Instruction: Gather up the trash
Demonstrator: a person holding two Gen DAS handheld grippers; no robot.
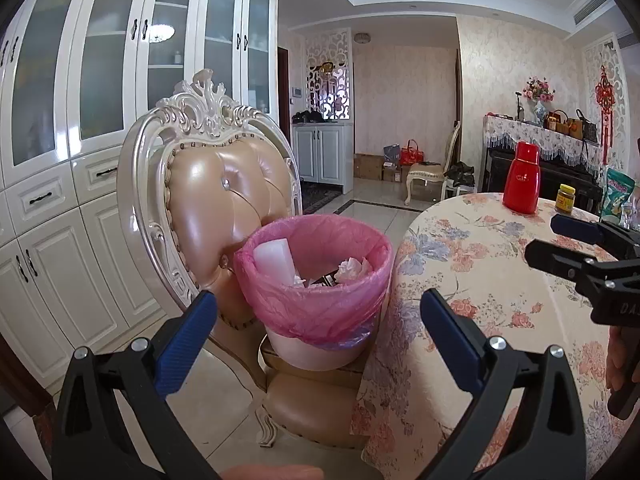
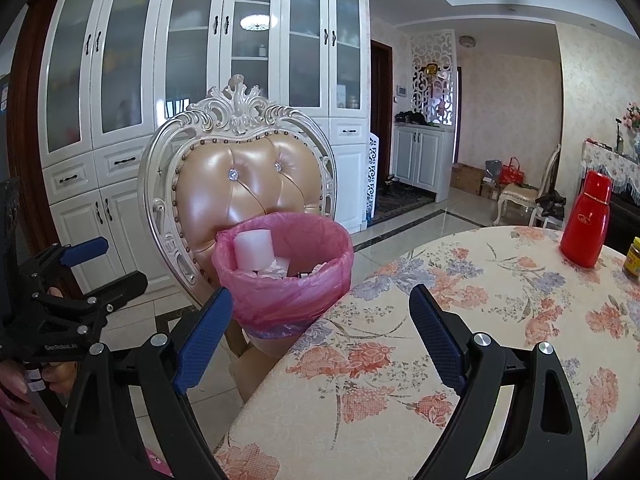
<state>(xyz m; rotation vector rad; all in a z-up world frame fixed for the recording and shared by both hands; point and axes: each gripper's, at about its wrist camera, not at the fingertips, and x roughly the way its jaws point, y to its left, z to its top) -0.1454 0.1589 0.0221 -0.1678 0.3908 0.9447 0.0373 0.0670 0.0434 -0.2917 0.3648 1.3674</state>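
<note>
Round table under floral cloth (image 2: 460, 320): red plastic flask (image 2: 586, 220) and yellow-lidded jar (image 2: 633, 258) stood near far edge | tan leather chair seat (image 1: 312, 408): pink-lined white bin (image 1: 316, 280) carried

Bin (image 1: 320, 344) base hidden behind table (image 1: 480, 280), green packet (image 1: 618, 196) cut off by edge, jar (image 1: 566, 199) label unreadable

A red flask (image 2: 586, 220) and jar (image 1: 565, 199) stand on the floral tablecloth (image 2: 460, 320).

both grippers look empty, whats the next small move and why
Probably turn the right gripper along the table to look for more trash: both grippers are open and empty, the bin already holds scraps, and the floral cloth shown is bare.
</note>
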